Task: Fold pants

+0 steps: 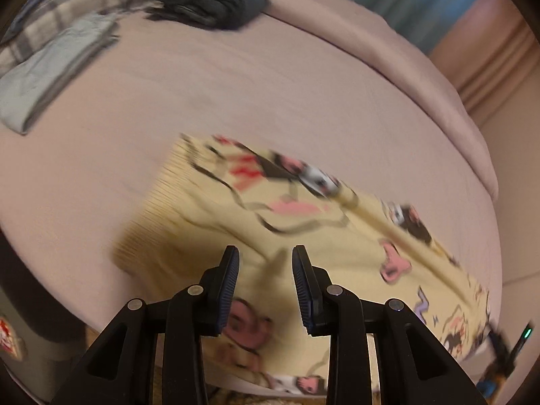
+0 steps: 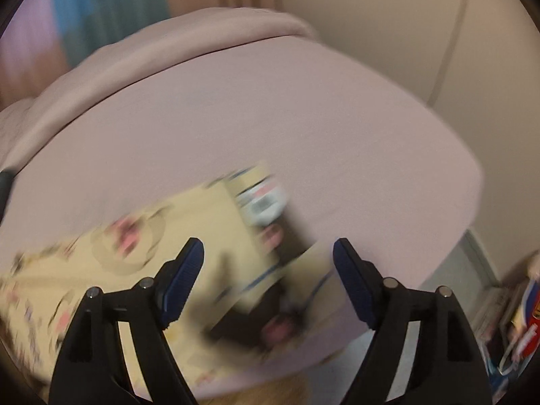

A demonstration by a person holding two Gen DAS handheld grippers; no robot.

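So the pale yellow cartoon-print pants (image 1: 303,229) lie blurry on the pinkish-mauve bed sheet (image 1: 236,94), seemingly folded lengthwise. Left gripper (image 1: 265,287) hovers over them part-open, holding nothing, and right gripper (image 2: 268,280) gapes wide above the cuff end.

I see the pants (image 1: 303,229), pale yellow with a cartoon print in pink, black and red, lying flat on pinkish bedding near my edge. Ribbed waistband sits at left in the left wrist view, fabric running off to the right. In the right wrist view the pants (image 2: 141,260) are blurred; the leg end looks doubled over itself, fold unclear.
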